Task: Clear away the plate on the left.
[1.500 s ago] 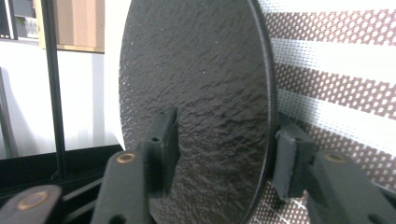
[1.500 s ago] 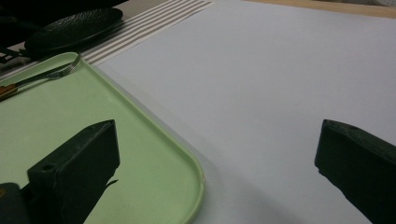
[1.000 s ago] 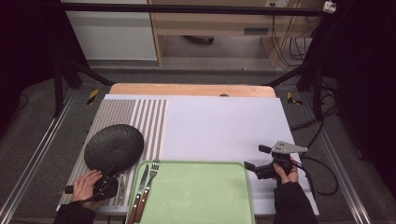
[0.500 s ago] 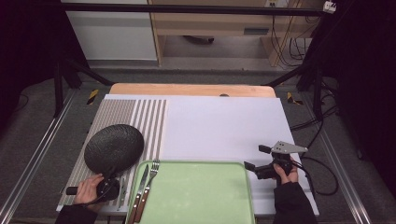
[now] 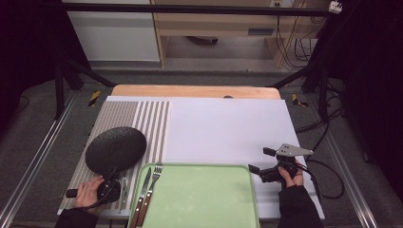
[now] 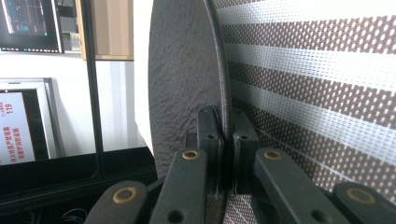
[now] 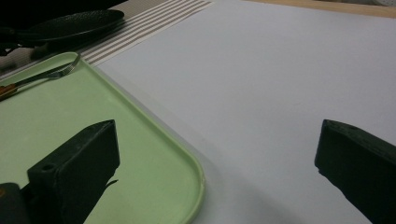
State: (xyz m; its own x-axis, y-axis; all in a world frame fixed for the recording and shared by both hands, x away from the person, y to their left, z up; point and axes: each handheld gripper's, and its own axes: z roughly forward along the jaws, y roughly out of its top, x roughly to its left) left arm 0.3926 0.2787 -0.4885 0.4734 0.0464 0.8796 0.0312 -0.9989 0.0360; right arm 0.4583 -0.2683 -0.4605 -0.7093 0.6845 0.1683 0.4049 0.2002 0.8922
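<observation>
The left gripper [image 5: 110,186] had just been closing and now pinched the near rim of the round black textured plate [image 5: 116,149], which lay ahead of it on the striped woven placemat [image 5: 152,118]. The grasp step looked complete; lifting probably came next. The right gripper [image 5: 259,161] sat wide open and empty beside the pale green plastic tray [image 5: 204,199].

A lab test rig: black frame poles [image 5: 61,80], loose cables [image 5: 304,42] (floor-level), a lit monitor [image 6: 30,23].
</observation>
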